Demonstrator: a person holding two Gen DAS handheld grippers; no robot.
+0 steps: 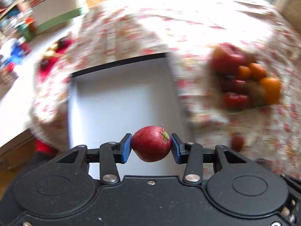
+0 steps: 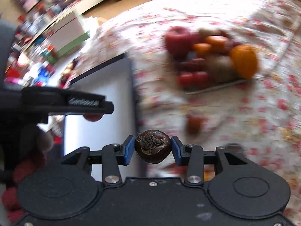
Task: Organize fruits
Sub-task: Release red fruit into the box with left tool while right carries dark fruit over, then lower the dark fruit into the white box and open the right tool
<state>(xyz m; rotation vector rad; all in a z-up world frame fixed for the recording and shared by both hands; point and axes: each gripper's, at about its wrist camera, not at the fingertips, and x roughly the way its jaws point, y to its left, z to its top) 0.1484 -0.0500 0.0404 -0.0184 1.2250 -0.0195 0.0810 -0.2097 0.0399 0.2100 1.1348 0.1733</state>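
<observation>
The left tool (image 1: 151, 146) is closed partway on a small red round fruit (image 1: 151, 143), its two blue pads pressing the fruit's opposite sides. The fruit hangs clear of any surface, with a green stem scar turned toward the upper right. In the left wrist view it sits over the near edge of a white tray (image 1: 120, 94) with a dark rim, which rests on a floral cloth (image 1: 169, 18).

The right tool (image 2: 153, 148) is likewise closed partway, on a dark brown round item (image 2: 153, 146) with a rough, fibrous top. Both pads bear on its flanks and it is carried free of the cloth. In the right wrist view this item sits just off the tray's right edge, above the cloth.

To the right of the tray, well apart from it, lies a fruit pile (image 1: 246, 79): a large red apple, several orange fruits, small red fruits and a brownish one, all blurred. One loose reddish fruit (image 1: 237, 141) lies on the cloth between the pile and the tray's near right corner.

In the right wrist view the body of the left tool shows at the tray's left side, with a red fruit beneath it. A white box with a green band (image 1: 54, 9) stands beyond the tray's far left corner. Backgrounds are heavily blurred; finer detail cannot be confirmed.
</observation>
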